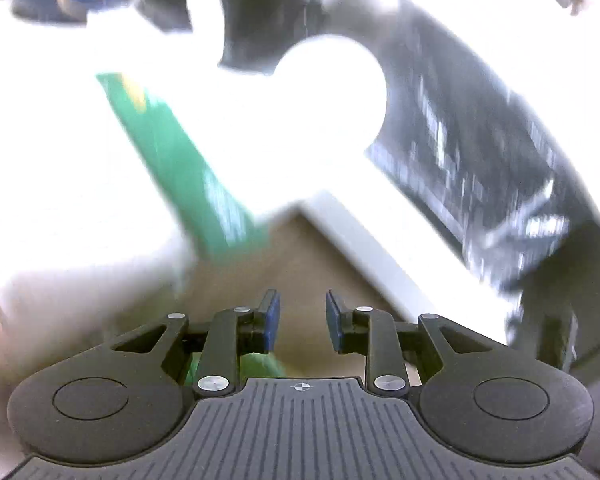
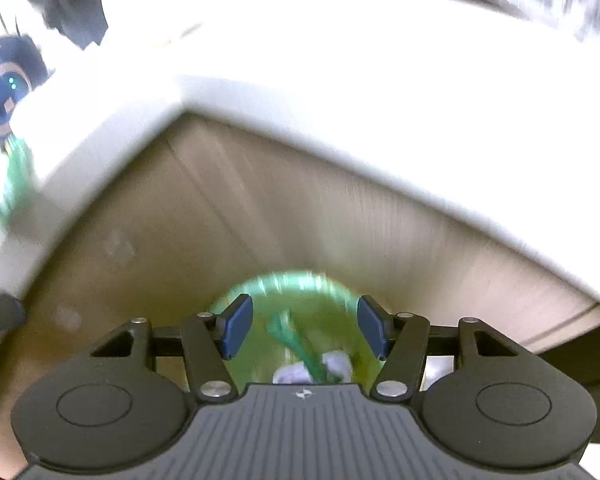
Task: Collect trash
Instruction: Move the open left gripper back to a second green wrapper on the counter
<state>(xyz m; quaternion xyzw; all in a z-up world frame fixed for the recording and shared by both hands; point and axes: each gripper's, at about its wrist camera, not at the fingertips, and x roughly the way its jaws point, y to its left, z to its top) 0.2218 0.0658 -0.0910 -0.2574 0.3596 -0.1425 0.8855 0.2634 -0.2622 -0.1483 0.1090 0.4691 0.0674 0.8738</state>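
The left wrist view is blurred. My left gripper (image 1: 302,320) is open, with nothing between its blue pads (image 1: 272,320), and it hovers over brown floor by a white table's corner (image 1: 352,228). A long green packet (image 1: 172,160) lies on the tabletop at the left. Some green (image 1: 260,364) shows under the left finger. My right gripper (image 2: 305,328) is open and points down at a round green translucent bin or bag (image 2: 296,292) on the floor. Crumpled white paper (image 2: 296,372) and a green wrapper (image 2: 288,332) lie inside it. The pads (image 2: 240,328) touch nothing.
A black keyboard (image 1: 480,160) and a white round object (image 1: 332,92) sit on the table. A blue round device (image 2: 0,96) with a lit dot is at the far left. The white table edge (image 2: 340,120) overhangs the brown floor (image 2: 260,208). A dark object (image 2: 0,314) is at the left edge.
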